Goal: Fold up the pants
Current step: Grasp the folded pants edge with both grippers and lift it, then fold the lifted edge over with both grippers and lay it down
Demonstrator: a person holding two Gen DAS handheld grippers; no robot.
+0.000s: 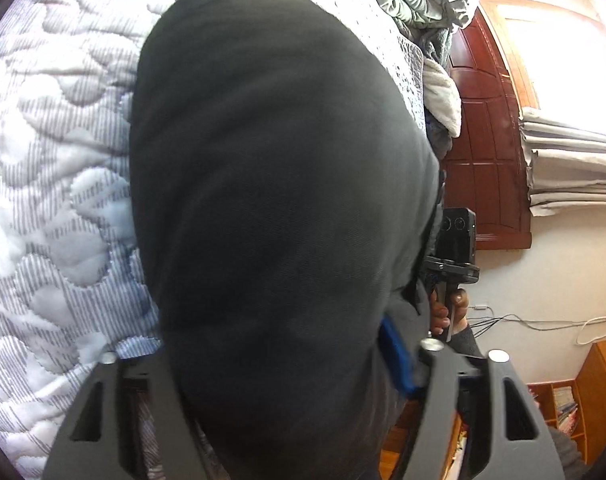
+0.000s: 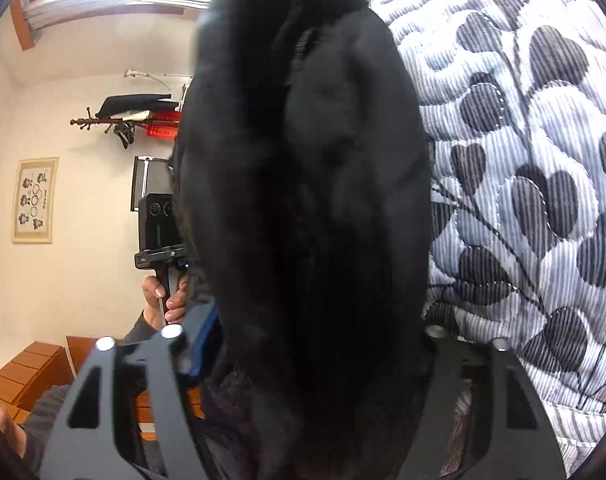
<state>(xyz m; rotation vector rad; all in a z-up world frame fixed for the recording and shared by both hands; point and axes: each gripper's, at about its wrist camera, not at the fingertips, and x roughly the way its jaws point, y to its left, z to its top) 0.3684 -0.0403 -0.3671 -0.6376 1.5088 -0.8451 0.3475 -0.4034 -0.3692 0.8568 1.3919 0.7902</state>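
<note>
Dark pants [image 1: 271,168] fill the middle of the left wrist view, bunched up over a quilted bed cover [image 1: 51,184]. My left gripper [image 1: 279,364] is shut on a thick wad of this cloth, its blue pad [image 1: 399,356] pressed against the fabric. The fingertips are buried in it. In the right wrist view the black pants [image 2: 311,200] hang the same way, and my right gripper [image 2: 311,344] is shut on them with its tips hidden. Each view shows the other gripper beside the cloth, held by a hand [image 1: 451,316] [image 2: 171,296].
The leaf-patterned quilt [image 2: 535,168] spreads under the pants. Grey bedding [image 1: 419,0] is piled at the bed's far end near a dark wooden headboard [image 1: 487,152]. A wall with a framed picture [image 2: 35,200], a coat rack [image 2: 119,120] and wooden shelves [image 1: 583,392] stands beyond.
</note>
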